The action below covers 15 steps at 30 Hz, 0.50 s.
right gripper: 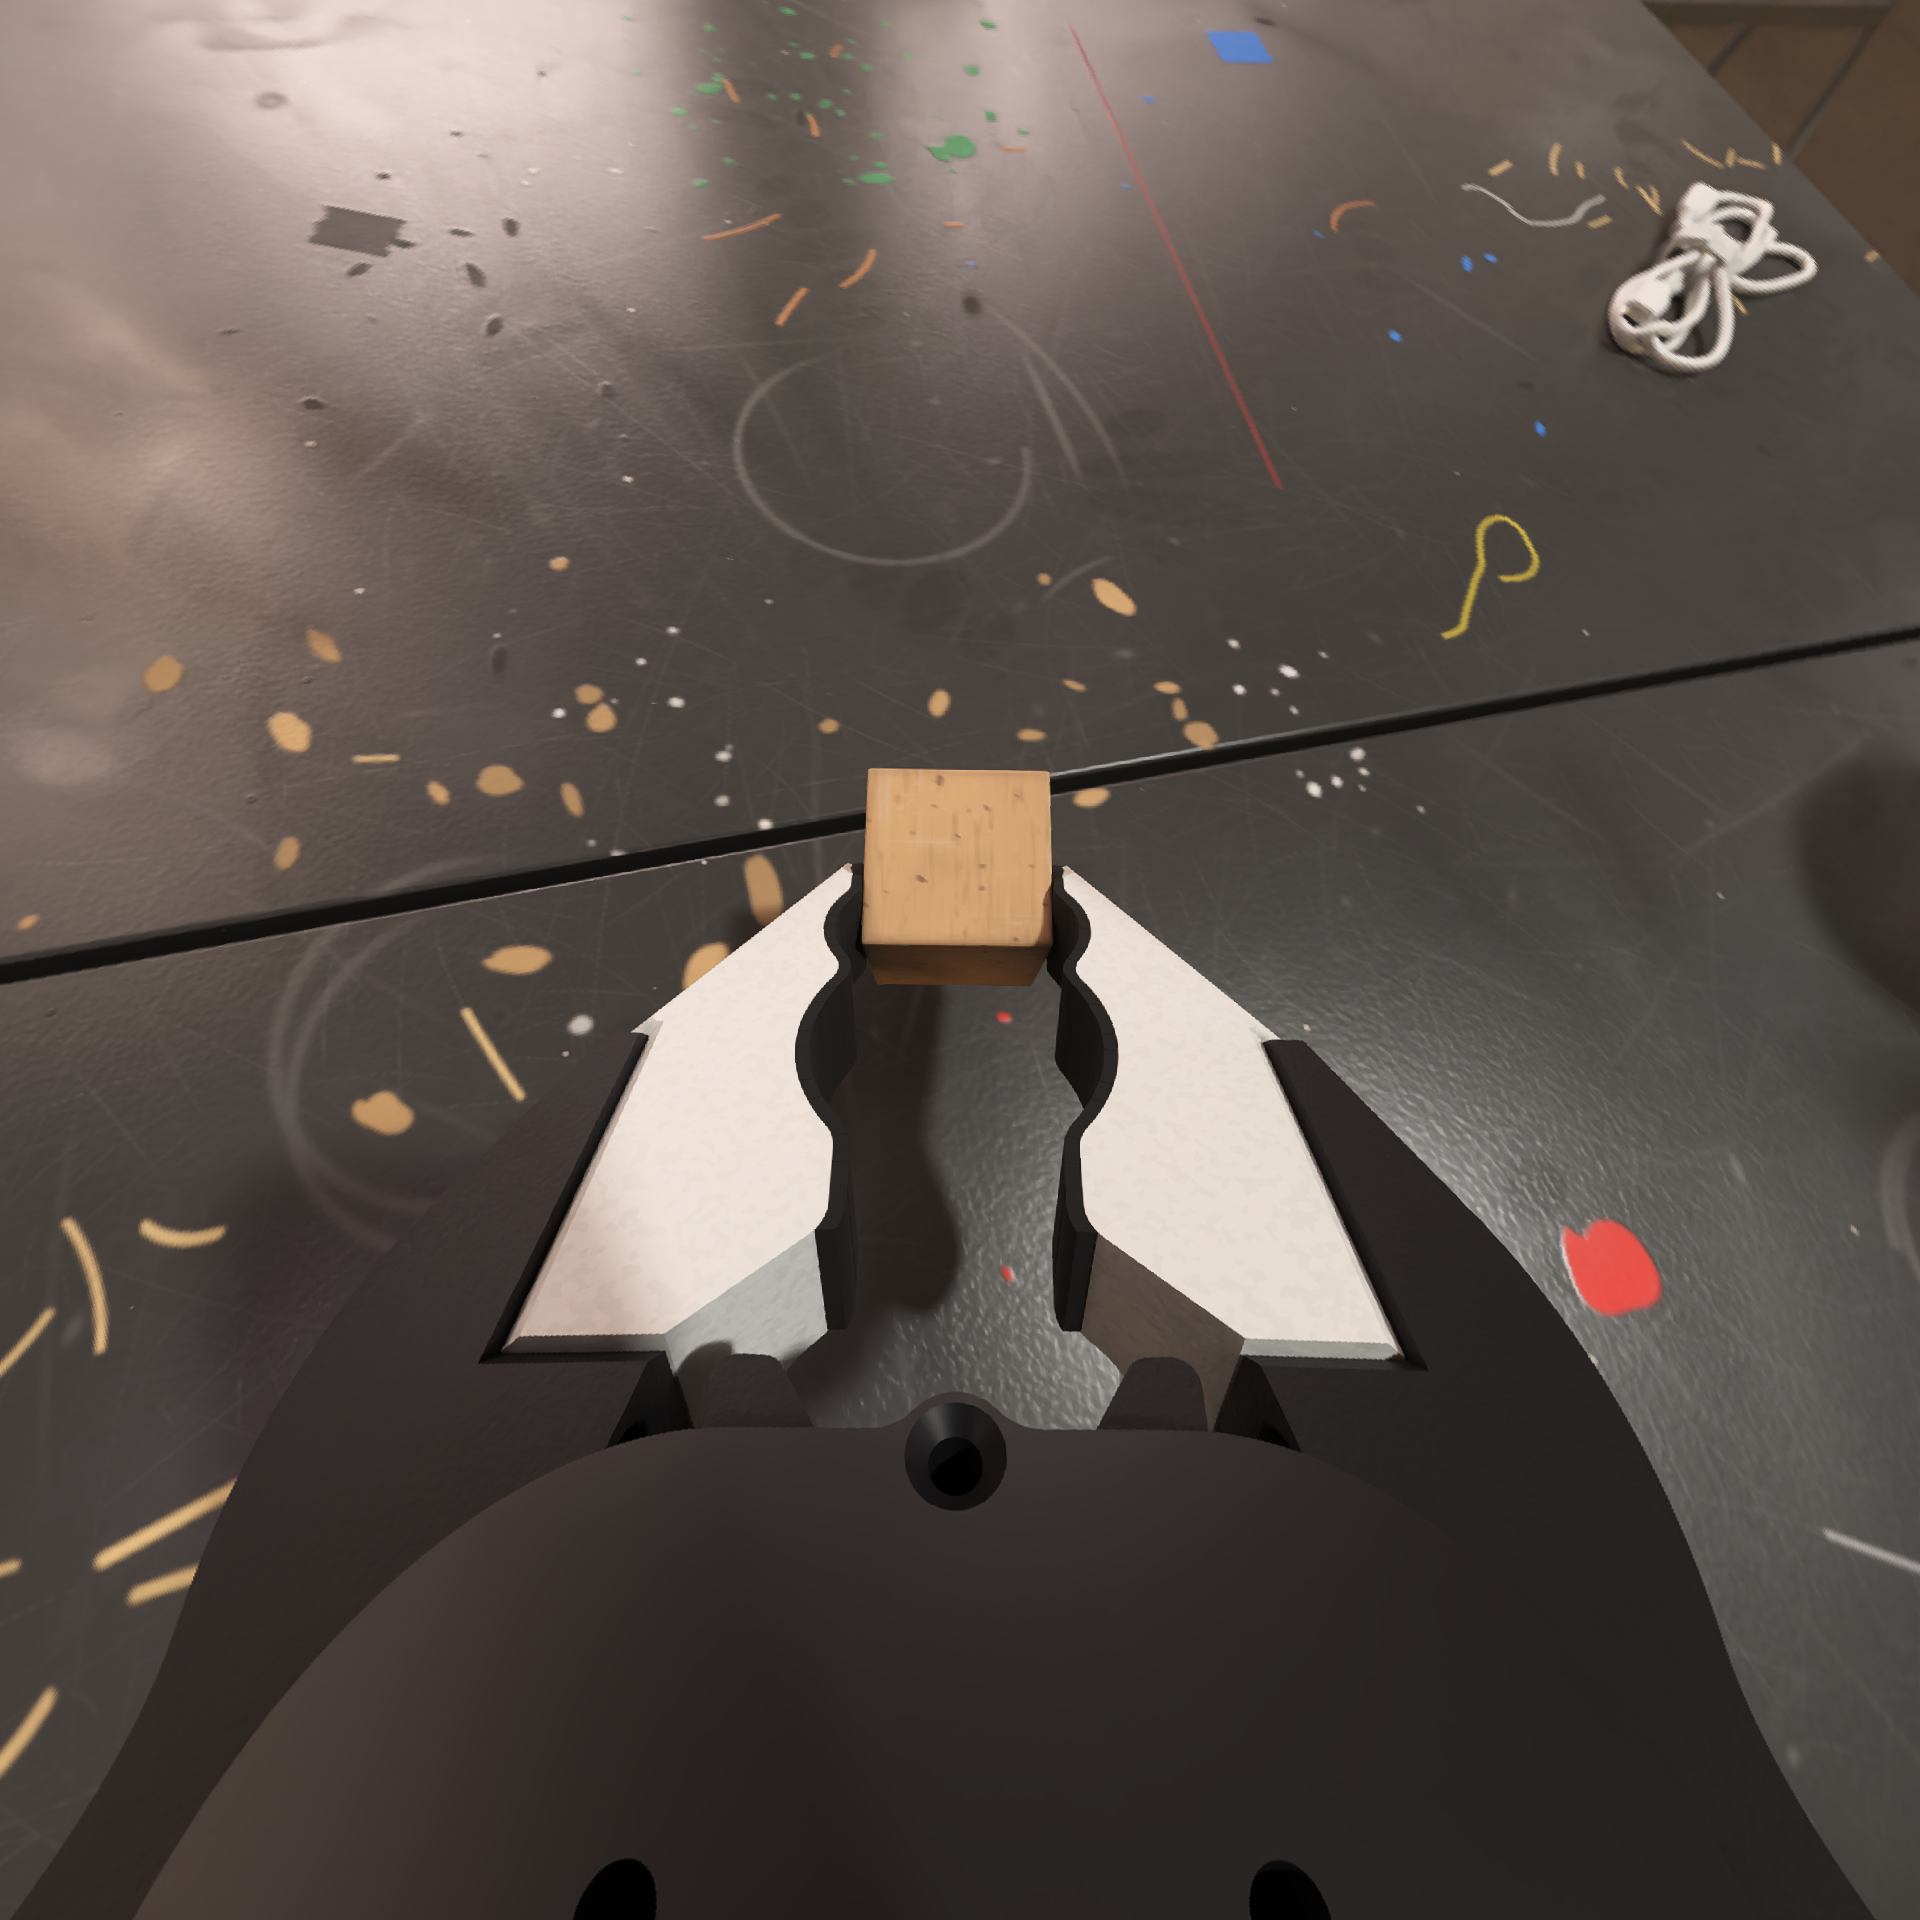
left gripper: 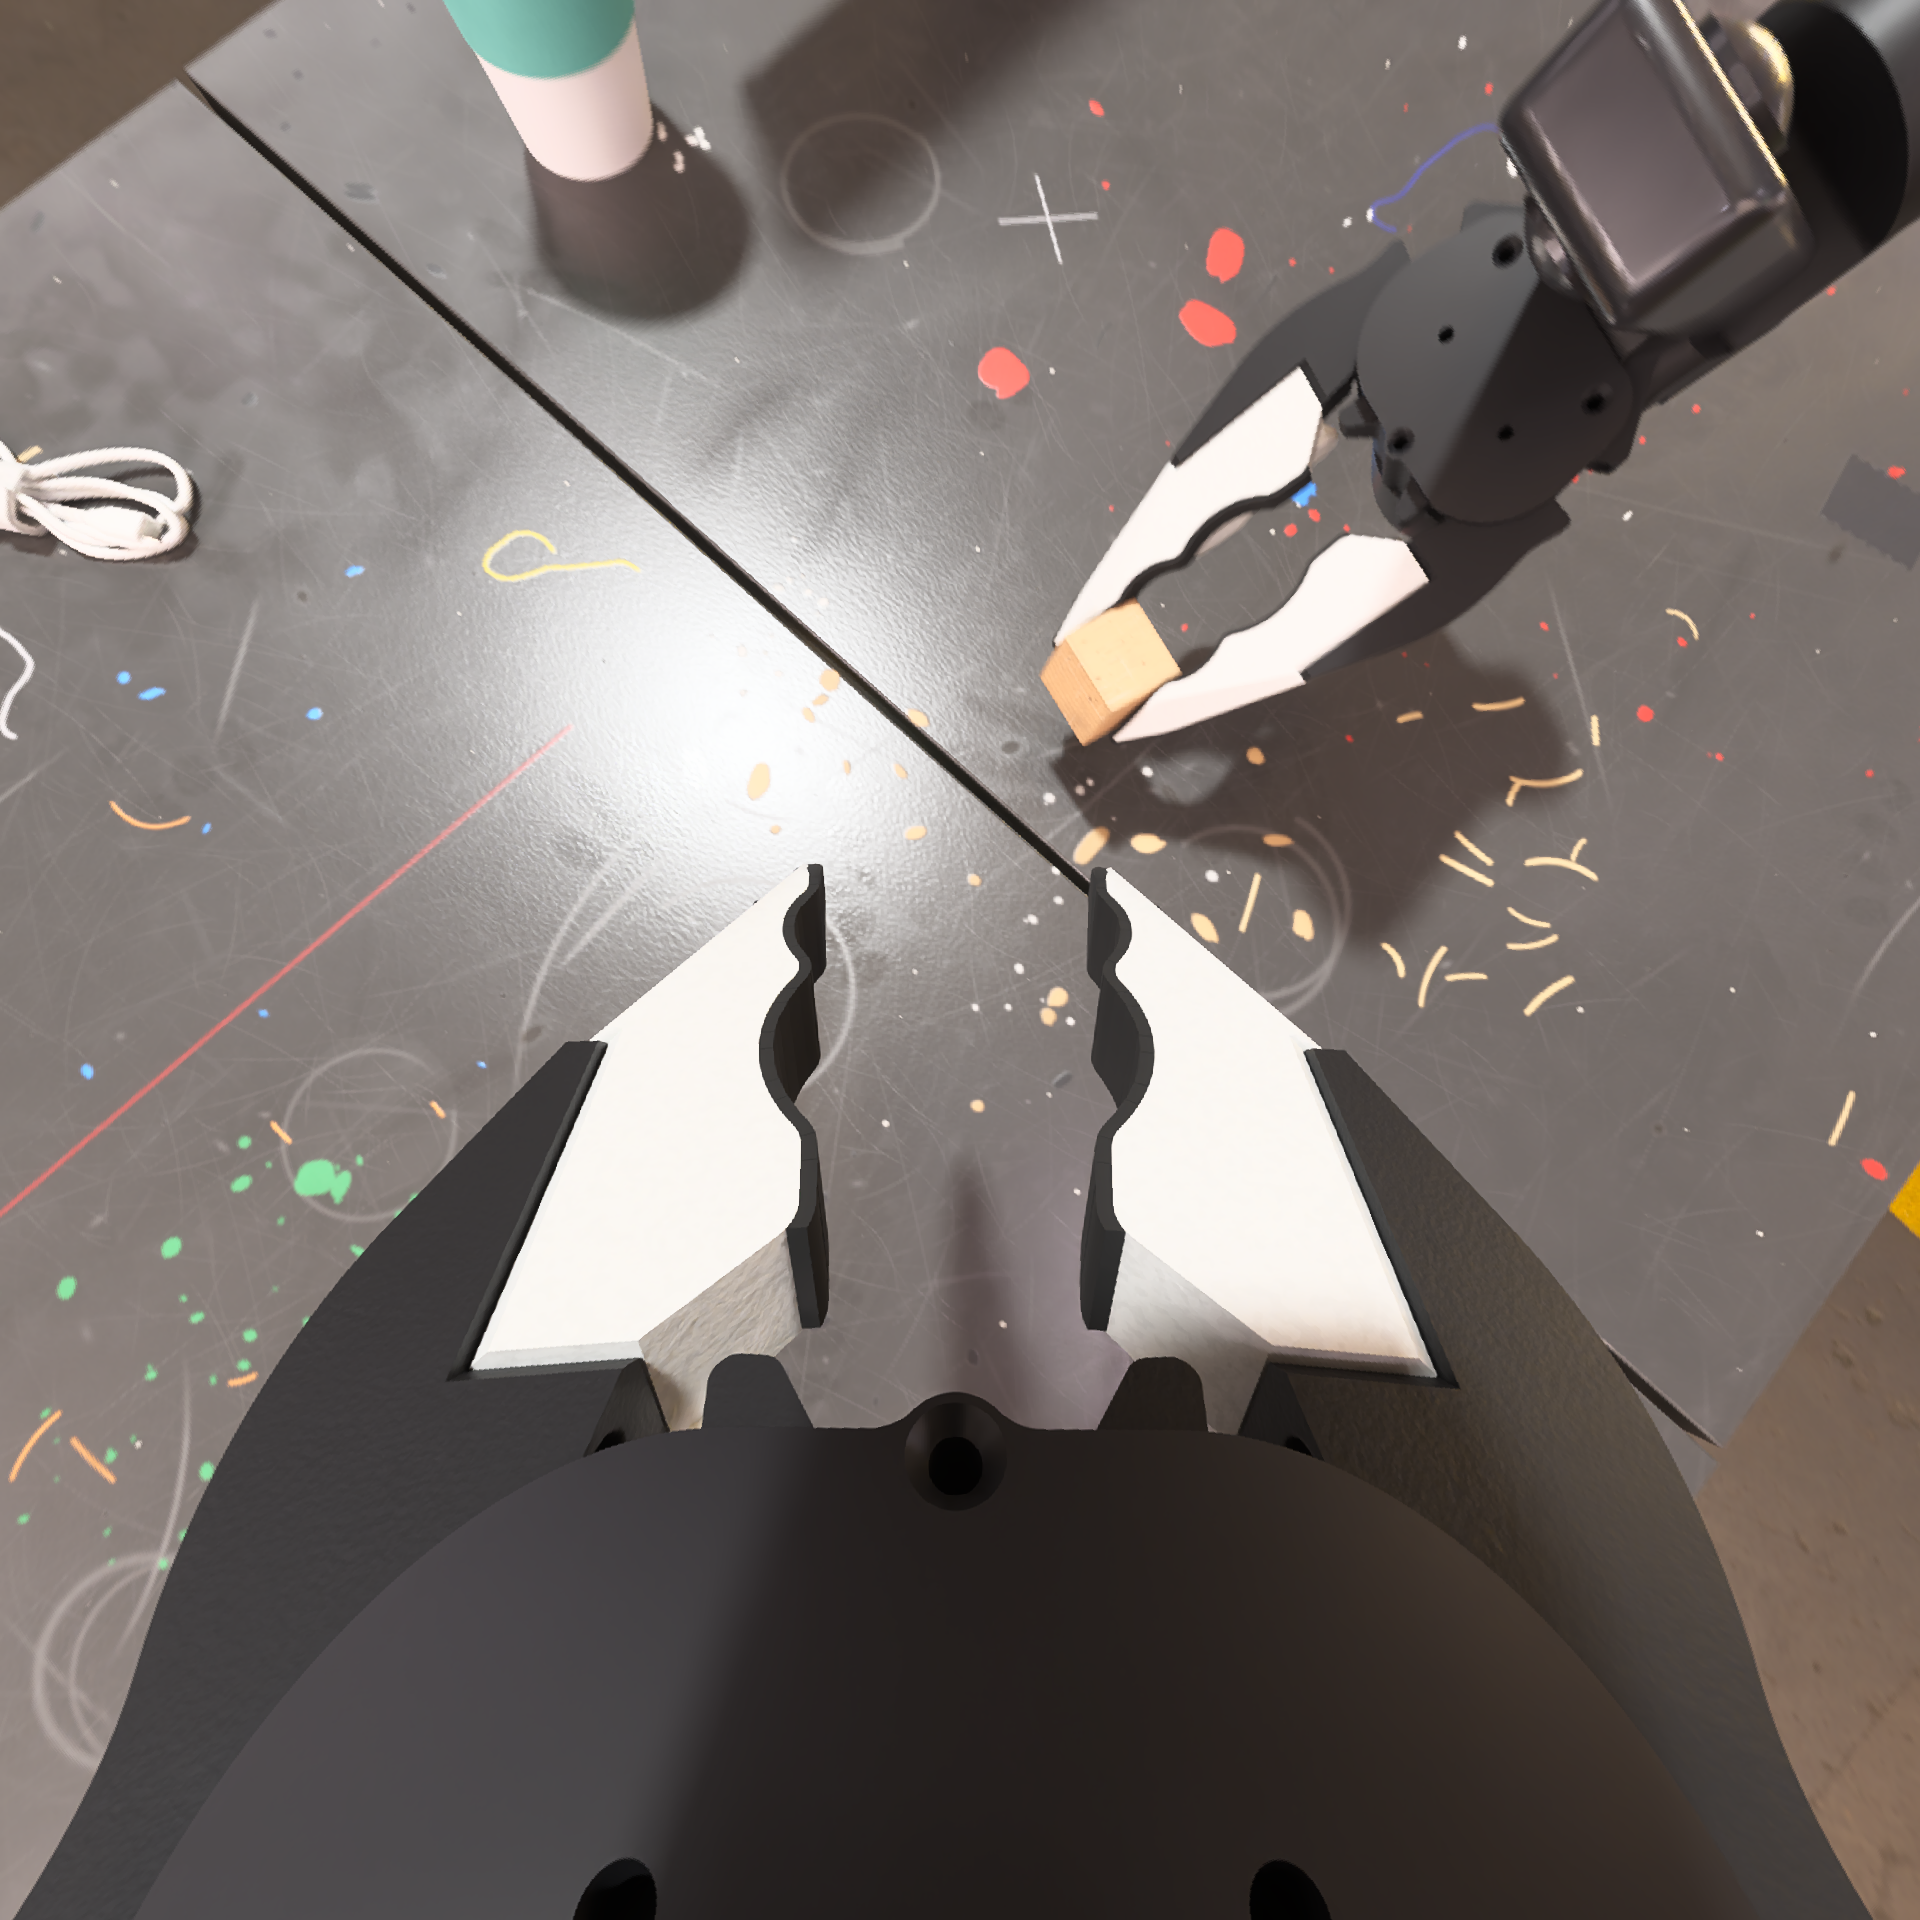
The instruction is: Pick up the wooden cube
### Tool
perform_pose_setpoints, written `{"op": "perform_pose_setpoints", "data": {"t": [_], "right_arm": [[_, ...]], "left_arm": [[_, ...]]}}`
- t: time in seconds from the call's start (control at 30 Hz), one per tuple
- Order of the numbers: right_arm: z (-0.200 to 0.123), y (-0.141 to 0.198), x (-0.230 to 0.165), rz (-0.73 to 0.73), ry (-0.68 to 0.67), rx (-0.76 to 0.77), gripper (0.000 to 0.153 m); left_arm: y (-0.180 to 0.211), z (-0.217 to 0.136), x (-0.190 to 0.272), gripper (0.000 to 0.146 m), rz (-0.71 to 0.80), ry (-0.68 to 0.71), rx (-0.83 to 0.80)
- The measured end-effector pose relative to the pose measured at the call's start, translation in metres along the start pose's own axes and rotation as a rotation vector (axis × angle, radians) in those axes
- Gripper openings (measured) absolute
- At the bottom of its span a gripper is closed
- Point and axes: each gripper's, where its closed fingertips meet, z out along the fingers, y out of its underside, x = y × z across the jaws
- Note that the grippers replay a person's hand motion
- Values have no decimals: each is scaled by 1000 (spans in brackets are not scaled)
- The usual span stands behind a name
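Note:
The wooden cube (right gripper: 956, 862) is a small light-brown block pinched between the fingertips of my right gripper (right gripper: 956, 899). It hangs a little above the dark paint-spattered table (right gripper: 520, 468), near the seam between two table panels. In the left wrist view, the right gripper (left gripper: 1114, 681) comes in from the upper right with the cube (left gripper: 1101, 665) at its tips and a shadow on the table below. My left gripper (left gripper: 956, 904) is open and empty, hovering over the table to the lower left of the cube.
A coiled white cable (left gripper: 99, 504) lies at the far left, also seen in the right wrist view (right gripper: 1704, 281). A teal, pink and dark upright post (left gripper: 582, 104) stands at the top. The table edge (left gripper: 1766, 1371) runs at the lower right.

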Motion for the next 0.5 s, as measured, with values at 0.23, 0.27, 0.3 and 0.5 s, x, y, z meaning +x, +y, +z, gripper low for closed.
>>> {"op": "perform_pose_setpoints", "data": {"t": [0.23, 0.27, 0.3, 0.5], "right_arm": [[-10, -8, 8, 18, 55, -1, 34], [-11, -10, 7, 18, 57, 5, 34], [-12, -12, 7, 16, 61, 13, 34], [-18, -21, 9, 17, 88, 45, 34]], "left_arm": [[0, 11, 20, 51, 32, 5, -94], [-1, 15, 22, 51, 34, 15, -98], [-3, 19, 24, 51, 34, 30, -97], [-17, 35, 31, 50, 42, 84, -78]]}}
